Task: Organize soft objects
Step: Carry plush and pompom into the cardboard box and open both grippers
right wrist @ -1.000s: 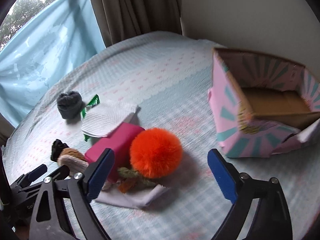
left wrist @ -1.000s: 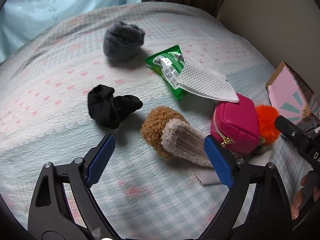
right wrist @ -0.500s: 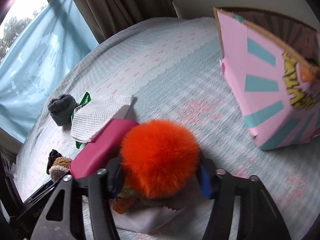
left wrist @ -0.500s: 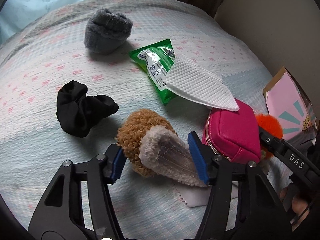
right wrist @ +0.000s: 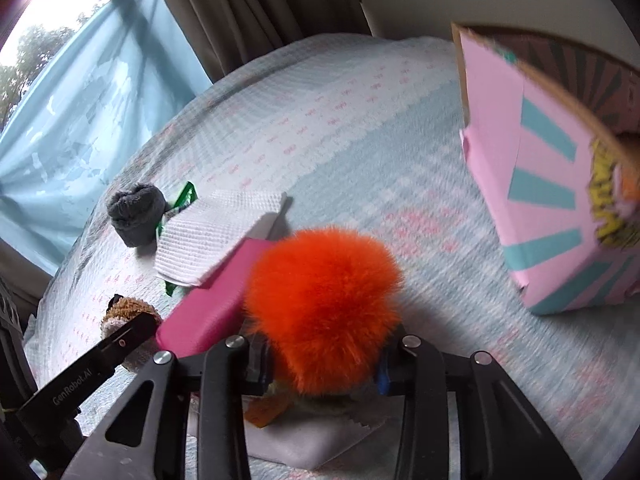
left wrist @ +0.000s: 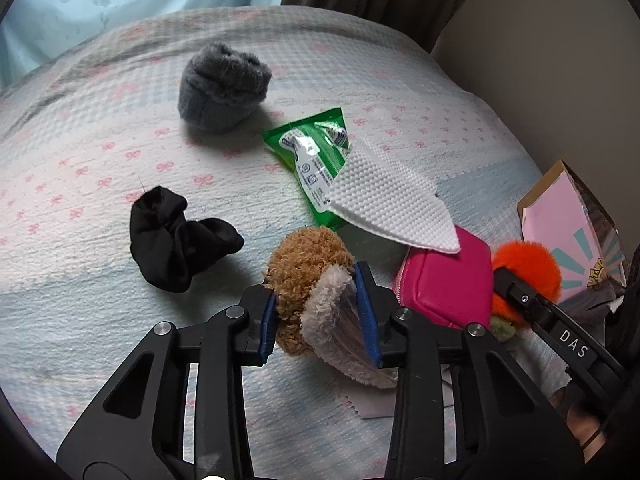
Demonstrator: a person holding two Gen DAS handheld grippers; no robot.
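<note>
The brown plush sock [left wrist: 306, 276], with its pale fleecy lining turned out toward the camera, lies on the checked bedspread [left wrist: 100, 152] just left of the pink zip pouch [left wrist: 450, 288], and the left gripper [left wrist: 318, 312] is clamped on it — both blue pads pressed into the fluff on either side. The orange pompom [right wrist: 322, 312] sits on the pouch's other side, touching it, and the right gripper [right wrist: 324, 372] is clenched around its lower half, the fur bulging above the jaws; under it lie a pale cloth [right wrist: 312, 440] and some greenish and orange bits too hidden to name. A white textured cloth [left wrist: 390, 204] leans on the pouch's far edge and overlaps a green wipes packet [left wrist: 312, 156] beyond it. A black sock [left wrist: 176, 236], crumpled, lies well left of the pouch, past the brown one, apart from it. A grey fuzzy sock [left wrist: 220, 88] rests farther back, near the packet but not touching. The pink-and-teal cardboard box [right wrist: 552, 184] stands right of the pouch, beyond the pompom, its open top only partly seen — the contents cannot be made out.
</note>
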